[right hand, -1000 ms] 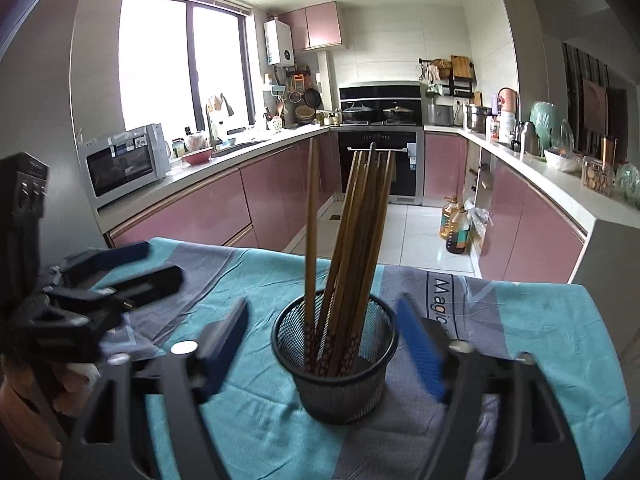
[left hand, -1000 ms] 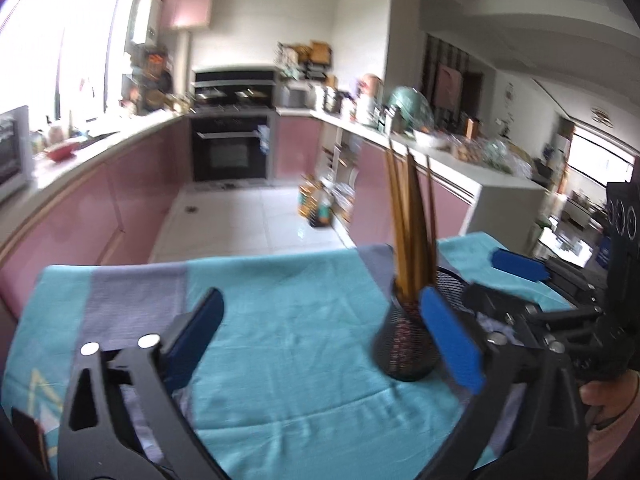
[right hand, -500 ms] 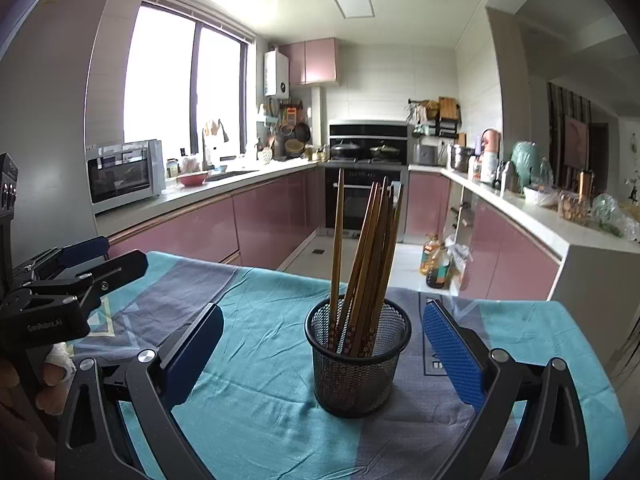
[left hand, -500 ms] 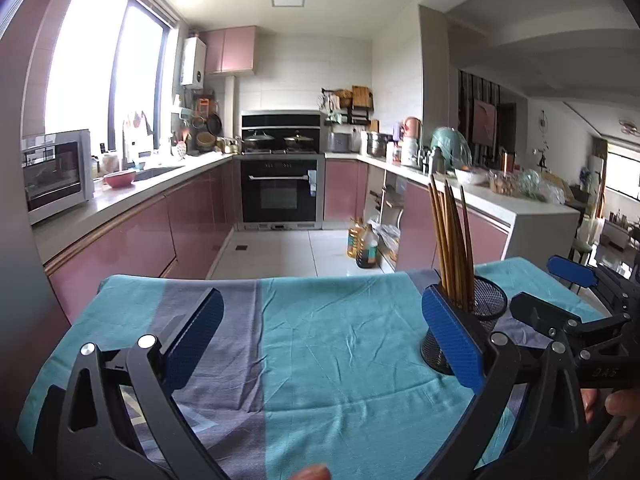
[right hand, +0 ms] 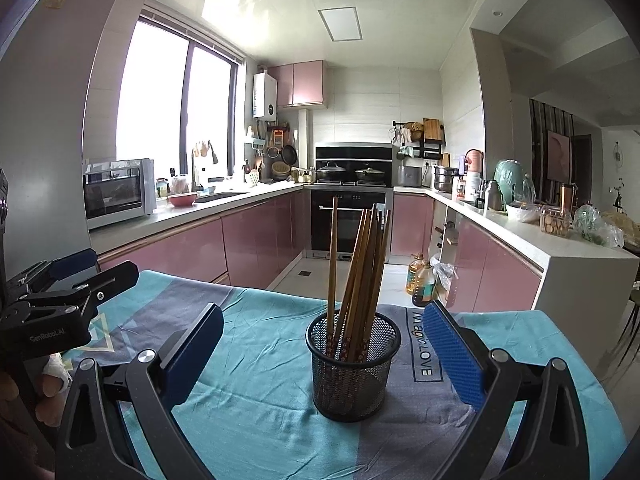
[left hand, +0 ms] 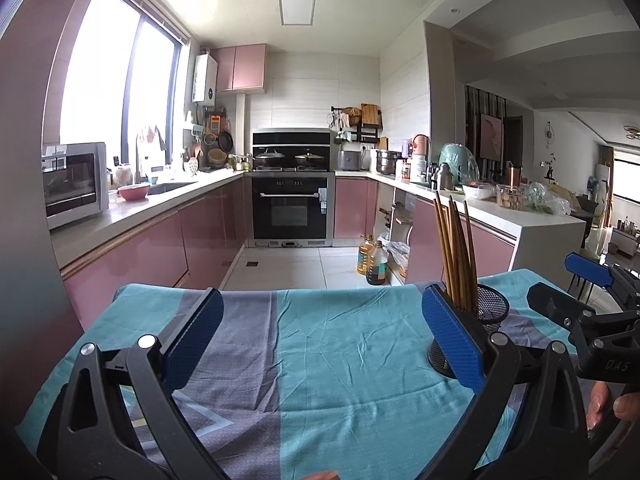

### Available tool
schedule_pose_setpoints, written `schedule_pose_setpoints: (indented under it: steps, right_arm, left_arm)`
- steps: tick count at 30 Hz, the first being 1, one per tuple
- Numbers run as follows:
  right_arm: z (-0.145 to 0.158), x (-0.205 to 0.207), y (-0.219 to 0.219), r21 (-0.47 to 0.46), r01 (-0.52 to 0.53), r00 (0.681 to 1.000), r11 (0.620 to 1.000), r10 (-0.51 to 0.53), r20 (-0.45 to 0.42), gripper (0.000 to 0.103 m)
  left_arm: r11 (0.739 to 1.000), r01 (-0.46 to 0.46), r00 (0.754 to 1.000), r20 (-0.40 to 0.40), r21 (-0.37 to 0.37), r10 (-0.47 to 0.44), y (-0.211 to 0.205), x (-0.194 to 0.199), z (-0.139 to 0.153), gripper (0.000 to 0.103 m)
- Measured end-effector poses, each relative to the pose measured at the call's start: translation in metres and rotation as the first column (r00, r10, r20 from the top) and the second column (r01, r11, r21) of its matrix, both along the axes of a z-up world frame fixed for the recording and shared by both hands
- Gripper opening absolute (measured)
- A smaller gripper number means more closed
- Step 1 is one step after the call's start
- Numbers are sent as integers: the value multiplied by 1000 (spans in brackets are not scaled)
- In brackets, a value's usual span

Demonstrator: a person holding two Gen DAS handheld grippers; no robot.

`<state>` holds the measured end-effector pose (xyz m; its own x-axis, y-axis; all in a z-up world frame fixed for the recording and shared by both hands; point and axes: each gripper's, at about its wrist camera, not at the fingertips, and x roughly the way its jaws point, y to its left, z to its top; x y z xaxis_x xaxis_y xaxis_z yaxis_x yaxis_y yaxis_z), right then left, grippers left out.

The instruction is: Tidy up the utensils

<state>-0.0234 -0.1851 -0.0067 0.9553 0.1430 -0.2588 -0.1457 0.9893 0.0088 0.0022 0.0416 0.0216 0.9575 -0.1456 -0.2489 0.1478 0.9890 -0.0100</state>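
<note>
Backing off, right gripper [right hand: 322,348] now wide open round holder [right hand: 353,364]

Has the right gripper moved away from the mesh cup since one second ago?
Yes. The right gripper has backed off: the mesh cup, standing on the cloth, now sits beyond its open pads.

The left gripper [left hand: 320,340] points nearly level, tipped slightly down, its blue pads [left hand: 194,336] spread wide with nothing between them. The right gripper [right hand: 320,344] sits just as wide, at the same slight downward tilt, its pads [right hand: 450,354] touching nothing. Each gripper shows at the edge of the other's view, with fingers [left hand: 600,402] curled on the handle behind it.
</note>
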Motion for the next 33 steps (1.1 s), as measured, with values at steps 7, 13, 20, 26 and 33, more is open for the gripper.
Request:
schedule_pose_setpoints:
  steps: [7, 13, 20, 26, 33]
  right_arm:
    - [1, -4, 3, 1, 8, 1000, 1000, -8, 12, 97]
    - [3, -7, 3, 6, 15, 1000, 1000, -15, 26, 97]
    - [4, -9, 3, 4, 18, 999, 1000, -18, 29, 97]
    - [5, -9, 3, 5, 23, 999, 1000, -23, 33, 97]
    - [6, -13, 2, 9, 29, 999, 1000, -30, 37, 97]
  left_arm:
    - [1000, -10, 1000, 14, -10, 10, 2, -7, 4, 98]
    - [1000, -19, 1000, 3, -17, 19, 3, -6, 5, 98]
    - [999, -27, 1000, 11, -17, 27, 2, -11, 6, 98]
    - [999, -30, 999, 14, -16, 30, 3, -10, 8, 98]
    - [999, -36, 999, 19, -14, 36, 2, -11, 8, 98]
